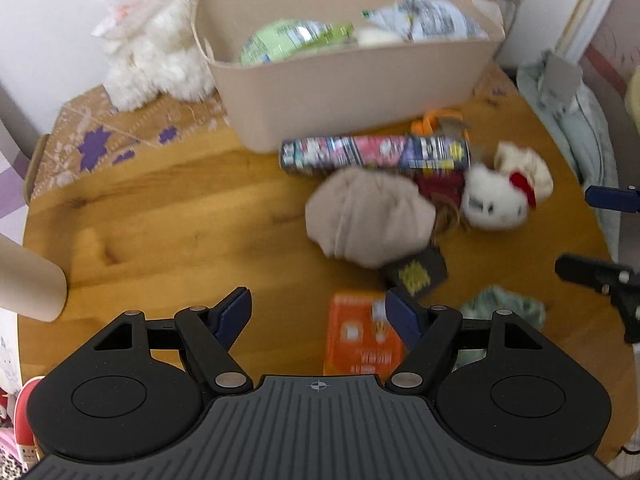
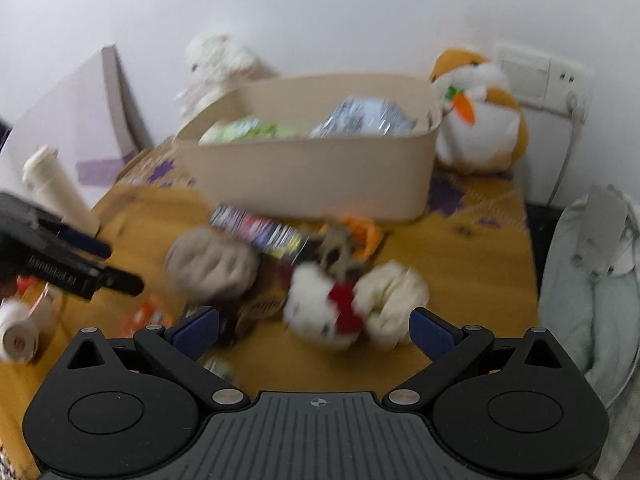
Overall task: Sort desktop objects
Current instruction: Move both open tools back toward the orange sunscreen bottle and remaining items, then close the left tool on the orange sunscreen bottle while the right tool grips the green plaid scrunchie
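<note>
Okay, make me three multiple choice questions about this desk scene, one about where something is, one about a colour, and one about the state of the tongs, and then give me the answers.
1. Where does the printed tube lie?
A. inside the bin
B. on the table just in front of the bin
C. on top of the white rabbit plush

2. What colour is the bow on the small white cat plush?
A. red
B. green
C. blue

3. How do the left tongs stand?
A. shut on the orange packet
B. shut on nothing
C. open, holding nothing

Answers:
1 B: the printed tube rests on the wooden table against the front wall of the beige bin.
2 A: the cat plush wears a red bow.
3 C: the left tongs gape wide above the orange packet, pads touching nothing.
</note>
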